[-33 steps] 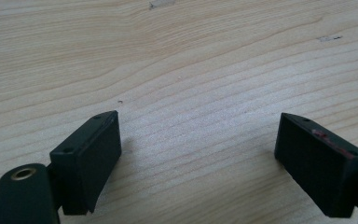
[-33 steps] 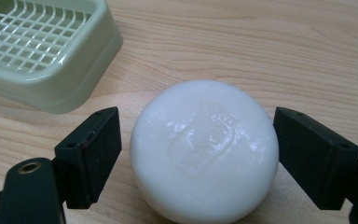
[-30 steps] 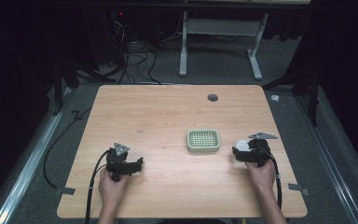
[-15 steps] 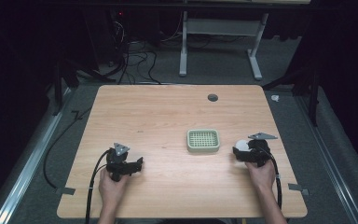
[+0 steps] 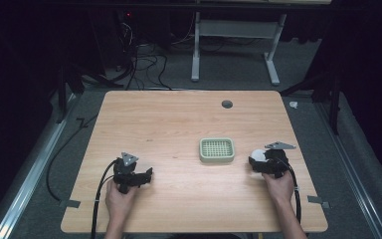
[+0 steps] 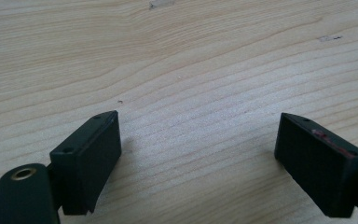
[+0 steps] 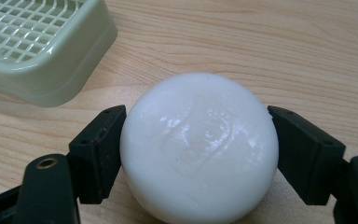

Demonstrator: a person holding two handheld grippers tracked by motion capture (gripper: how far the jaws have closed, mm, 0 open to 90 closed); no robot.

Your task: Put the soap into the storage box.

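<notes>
A round white bar of soap point(image 7: 200, 154) sits between the jaws of my right gripper point(image 7: 196, 122), which press on its two sides just above the wooden table. In the high view this soap point(image 5: 258, 155) and the right gripper point(image 5: 256, 162) are at the table's right, a short way right of a pale green soap dish point(image 5: 217, 150) with a grid top. The dish's corner point(image 7: 51, 51) lies up and left of the soap. My left gripper point(image 5: 147, 176) rests at the front left, its jaws wide open point(image 6: 198, 140) over bare wood.
The wooden table point(image 5: 169, 124) has a dark round hole point(image 5: 227, 104) near its far edge. Cables trail from both grippers over the front edge. Beyond the table stand a metal desk frame point(image 5: 234, 35) and floor cables point(image 5: 139, 59).
</notes>
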